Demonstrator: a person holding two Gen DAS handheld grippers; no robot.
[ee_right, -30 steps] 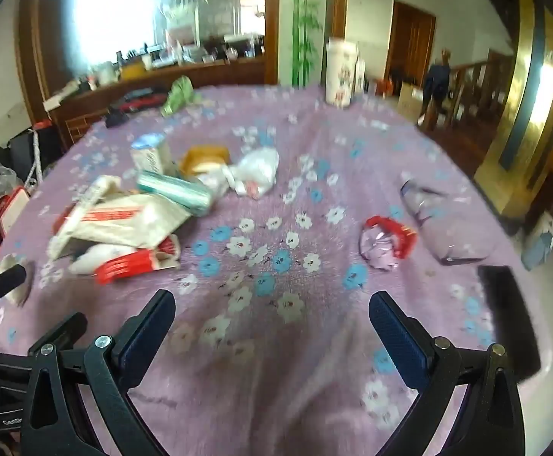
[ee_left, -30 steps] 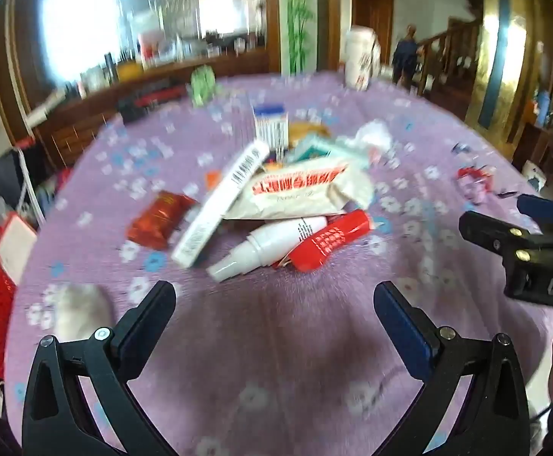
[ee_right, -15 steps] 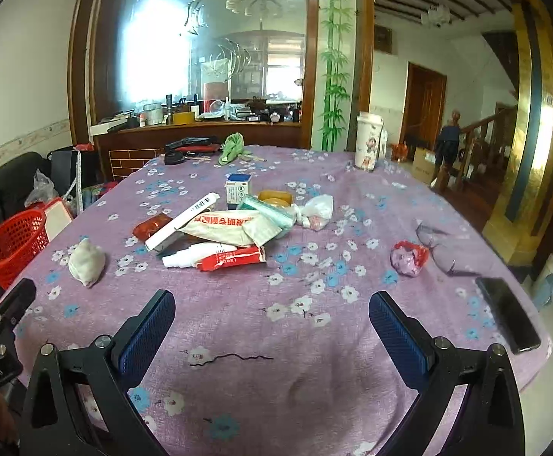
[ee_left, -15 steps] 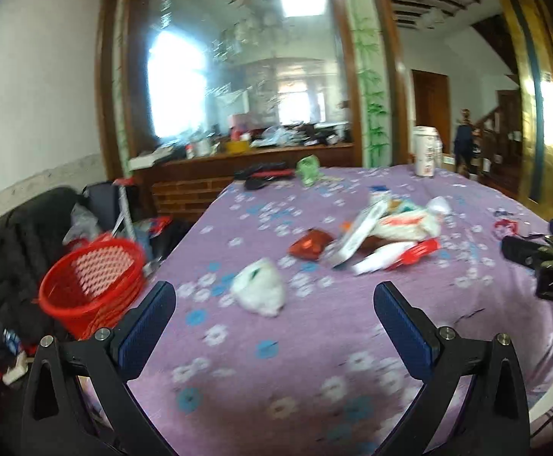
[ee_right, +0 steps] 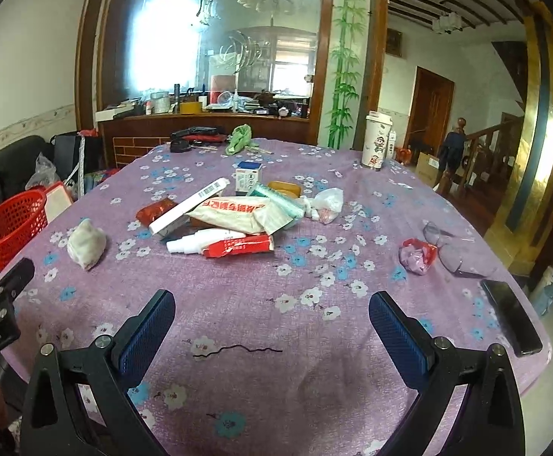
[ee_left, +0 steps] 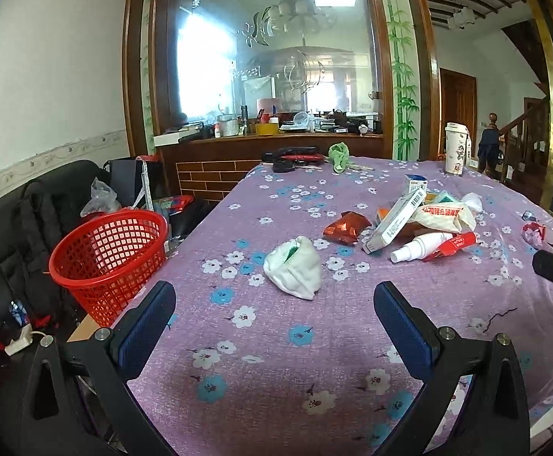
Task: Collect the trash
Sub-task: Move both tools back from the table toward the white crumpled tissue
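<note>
A pile of trash lies mid-table: a white spray bottle (ee_right: 196,242), a red tube (ee_right: 238,247), a long white box (ee_right: 189,205), a white packet (ee_right: 234,214) and a red-brown wrapper (ee_left: 347,227). A crumpled white wad (ee_left: 293,268) lies apart, nearer me. A red crumpled wrapper (ee_right: 417,254) sits at the right. A red mesh basket (ee_left: 109,254) stands left of the table. My left gripper (ee_left: 274,315) is open and empty, just short of the wad. My right gripper (ee_right: 270,323) is open and empty above the near table.
The round table has a purple flowered cloth (ee_right: 307,380). A black phone (ee_right: 512,315) and clear glasses (ee_right: 451,247) lie at the right edge. A paper cup (ee_right: 377,140) and a green cloth (ee_right: 240,138) stand at the far side. A black sofa (ee_left: 21,220) is behind the basket.
Both grippers have pulled back and up from the table and stayed open. The left view has swung left, so the basket and wad now show.
</note>
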